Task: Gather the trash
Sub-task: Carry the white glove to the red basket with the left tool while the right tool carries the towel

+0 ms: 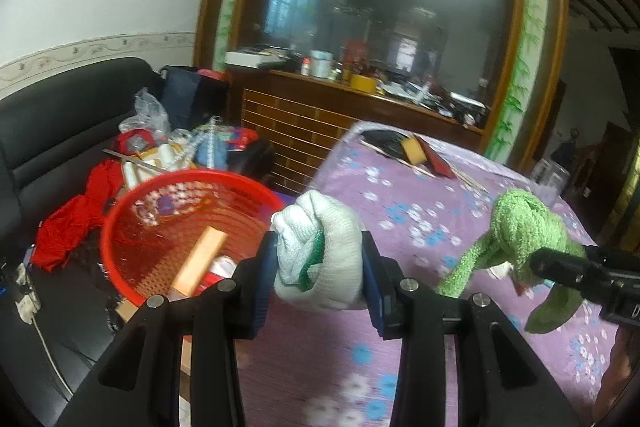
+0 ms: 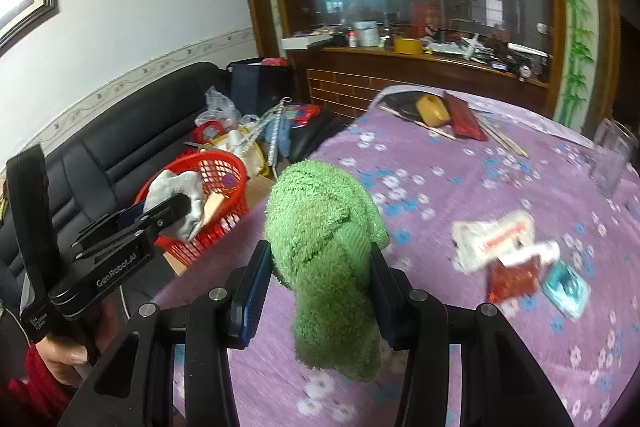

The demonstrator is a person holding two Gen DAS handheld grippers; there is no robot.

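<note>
Left wrist view: left tool (image 1: 320, 259) clamped on white cloth wad (image 1: 320, 247), red basket (image 1: 160, 227) just left and below, beside the tabletop (image 1: 420, 347). Right tool (image 2: 320, 267) clamped on green cloth (image 2: 324, 227), farther from the basket. Only the right view showed wrappers (image 2: 512, 255) left on the tabletop, right.

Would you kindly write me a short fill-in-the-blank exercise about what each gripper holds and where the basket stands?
1. The left gripper is shut on a ____ cloth.
2. The right gripper is shut on a fluffy ____ cloth.
3. The basket beside the table is ____ in colour.
4. The tablecloth is ____ with small flowers.

Missing words: white; green; red; purple
</note>
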